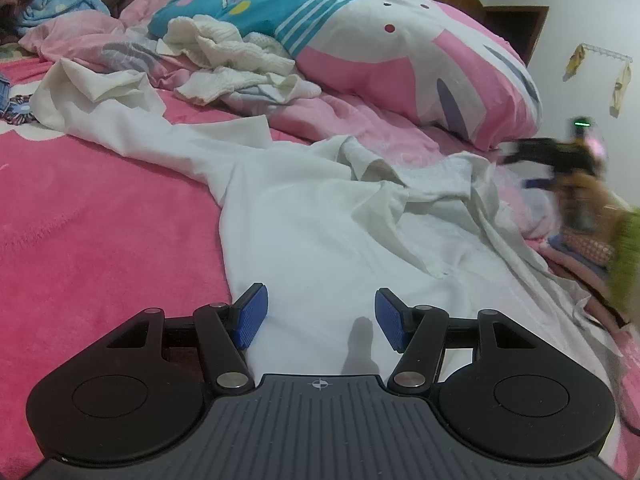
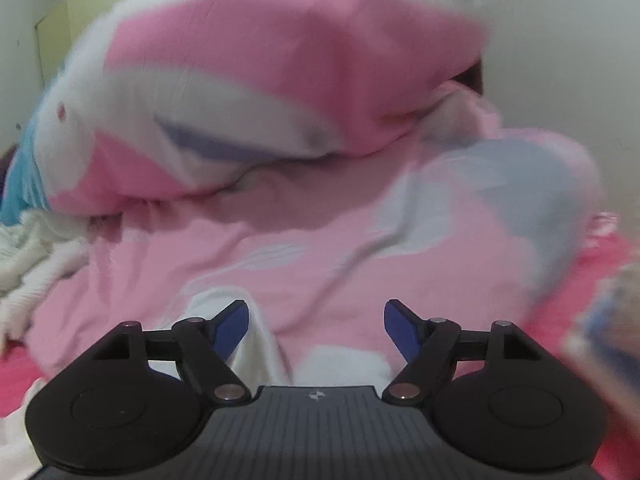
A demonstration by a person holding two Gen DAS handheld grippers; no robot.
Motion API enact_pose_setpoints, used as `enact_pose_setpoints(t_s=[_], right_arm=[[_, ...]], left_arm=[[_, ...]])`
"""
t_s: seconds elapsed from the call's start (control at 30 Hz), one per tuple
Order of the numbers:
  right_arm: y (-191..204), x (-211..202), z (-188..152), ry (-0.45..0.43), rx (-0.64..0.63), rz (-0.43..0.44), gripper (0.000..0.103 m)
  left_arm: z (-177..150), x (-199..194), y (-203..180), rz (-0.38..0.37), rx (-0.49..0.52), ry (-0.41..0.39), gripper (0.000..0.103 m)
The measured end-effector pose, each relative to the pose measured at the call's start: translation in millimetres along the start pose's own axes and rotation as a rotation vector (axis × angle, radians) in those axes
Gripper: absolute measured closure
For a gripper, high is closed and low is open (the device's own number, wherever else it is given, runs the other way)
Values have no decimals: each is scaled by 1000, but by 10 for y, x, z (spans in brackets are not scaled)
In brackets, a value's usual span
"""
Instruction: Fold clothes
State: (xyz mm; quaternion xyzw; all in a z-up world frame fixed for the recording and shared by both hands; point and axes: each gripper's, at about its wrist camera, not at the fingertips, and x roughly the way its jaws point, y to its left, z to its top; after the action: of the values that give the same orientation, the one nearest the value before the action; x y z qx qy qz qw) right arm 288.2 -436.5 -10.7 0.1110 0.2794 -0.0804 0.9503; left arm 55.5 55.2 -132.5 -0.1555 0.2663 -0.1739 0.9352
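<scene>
A white long-sleeved garment (image 1: 304, 216) lies crumpled across the pink bed, one sleeve running off to the upper left. My left gripper (image 1: 320, 316) hovers open just over its lower part, nothing between the blue pads (image 1: 250, 316). At the right edge of the left wrist view, my right gripper (image 1: 552, 168) appears blurred beside the garment's far side, with a person's hand behind it. In the right wrist view, my right gripper (image 2: 316, 330) is open over pink bedding, a strip of white cloth (image 2: 260, 344) under its left finger.
A big pink, white and blue duvet (image 1: 392, 52) is heaped at the back, with white knitted clothes (image 1: 228, 60) piled against it. The pink fleece blanket (image 1: 100, 216) covers the bed on the left. A wall with hooks (image 1: 600, 68) stands at the right.
</scene>
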Motion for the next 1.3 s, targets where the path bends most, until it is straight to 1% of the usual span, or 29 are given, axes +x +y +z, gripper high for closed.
enact_pose_setpoints(t_s=[0.13, 0.17, 0.2, 0.23, 0.27, 0.3, 0.37, 0.4, 0.47, 0.5, 0.53, 0.6, 0.67, 0.73, 0.77, 0.8, 0.87, 0.9, 0.93, 0.97, 1.03, 1.07, 1.17, 1.3], right_arm=[[-273, -1134, -126, -27, -52, 117, 23], [-341, -1418, -157, -34, -66, 146, 19], [-410, -1701, -188, -40, -79, 176, 15], [-478, -1985, -220, -47, -92, 205, 8], [-546, -2269, -251, -54, -105, 234, 5], [-585, -2524, -304, -52, -115, 268, 5], [-473, -2801, -592, 28, -117, 368, 4], [-403, -2861, -757, 72, -119, 406, 4], [-227, -2876, -1153, 146, -122, 461, 5], [-145, -2827, -1339, 161, -123, 478, 5], [-64, -2777, -1526, 176, -125, 495, 6], [82, -2619, -1870, 197, -107, 514, 13], [187, -2422, -2125, 212, -74, 507, 28], [260, -2238, -2331, 221, -42, 492, 29], [250, -2199, -2413, 213, -32, 491, 29], [242, -2162, -2492, 204, -26, 488, 29], [226, -2115, -2625, 178, -31, 469, 29], [201, -2132, -2685, 150, -28, 478, 29], [175, -2143, -2732, 127, -23, 488, 29], [146, -2135, -2743, 117, -11, 500, 30], [91, -2115, -2763, 99, 13, 522, 30], [71, -2098, -2765, 97, 26, 531, 30], [29, -2072, -2764, 92, 50, 550, 30], [46, -2070, -2765, 78, 43, 549, 30]], left_arm=[[13, -22, 30, -12, -28, -4, 43], [26, -56, 49, -13, -48, -14, 43], [44, -118, 61, 4, -72, -35, 43], [60, -206, 57, 20, -86, -63, 42], [73, -291, 35, 20, -82, -84, 40], [94, -387, -8, 12, -61, -94, 39], [134, -516, -222, -16, 15, -65, 38], [153, -580, -331, -30, 54, -50, 38], [190, -656, -574, -63, 142, -5, 35], [208, -638, -775, -79, 213, 42, 33], [178, -585, -945, -79, 280, 78, 32], [113, -475, -1281, -79, 413, 149, 31], [20, -290, -1486, -80, 467, 214, 32], [-40, -98, -1542, -29, 478, 258, 35], [-70, -2, -1568, -3, 483, 280, 41], [-79, 67, -1560, 29, 490, 284, 45], [-96, 109, -1480, 52, 469, 279, 64], [-104, 128, -1440, 62, 457, 276, 75], [-97, 115, -1409, 71, 447, 276, 92], [-80, 94, -1375, 81, 433, 270, 98], [-22, 42, -1294, 106, 399, 247, 103], [18, 10, -1248, 122, 378, 230, 103], [219, -186, -1016, 178, 296, 148, 103], [514, -447, -659, 268, 190, 61, 103]])
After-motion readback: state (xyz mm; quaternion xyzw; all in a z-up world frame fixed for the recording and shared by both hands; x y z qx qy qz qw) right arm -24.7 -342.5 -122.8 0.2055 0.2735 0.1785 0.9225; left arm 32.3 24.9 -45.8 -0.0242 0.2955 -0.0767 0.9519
